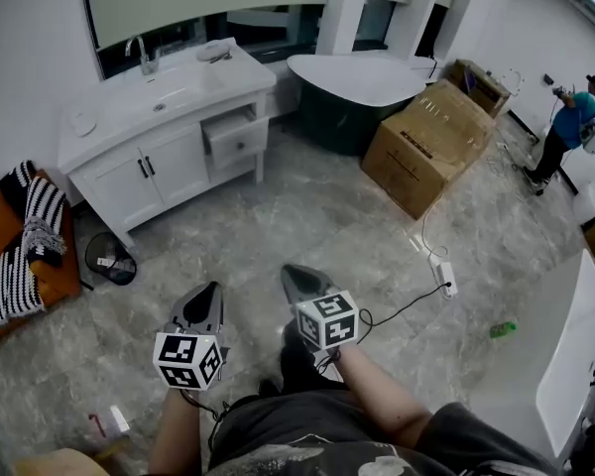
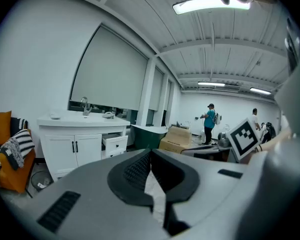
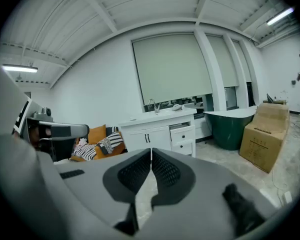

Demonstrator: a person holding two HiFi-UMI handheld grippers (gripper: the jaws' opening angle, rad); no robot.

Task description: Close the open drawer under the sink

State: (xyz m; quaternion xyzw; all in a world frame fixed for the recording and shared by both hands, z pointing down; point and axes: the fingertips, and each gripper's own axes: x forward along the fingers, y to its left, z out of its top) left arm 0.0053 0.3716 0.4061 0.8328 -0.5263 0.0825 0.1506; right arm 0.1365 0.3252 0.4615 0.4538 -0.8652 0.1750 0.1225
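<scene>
The white sink cabinet (image 1: pixel 149 157) stands against the far wall at upper left, well away from me. Its top drawer (image 1: pixel 236 137), right of the two doors, is pulled out. The same drawer (image 2: pixel 115 143) shows in the left gripper view, and in the right gripper view the drawer (image 3: pixel 182 133) is seen past the jaws. My left gripper (image 1: pixel 210 288) and right gripper (image 1: pixel 290 271) hang side by side low over the marble floor, both pointing toward the cabinet. Each has its jaws shut with nothing between them: left gripper (image 2: pixel 151 151), right gripper (image 3: pixel 151 151).
A dark green bathtub (image 1: pixel 362 92) and a large cardboard box (image 1: pixel 441 142) stand right of the cabinet. An orange sofa with striped cushions (image 1: pixel 20 246) and a small fan (image 1: pixel 109 258) are at left. A power strip with cable (image 1: pixel 444 276) lies on the floor. A person (image 1: pixel 565 132) stands far right.
</scene>
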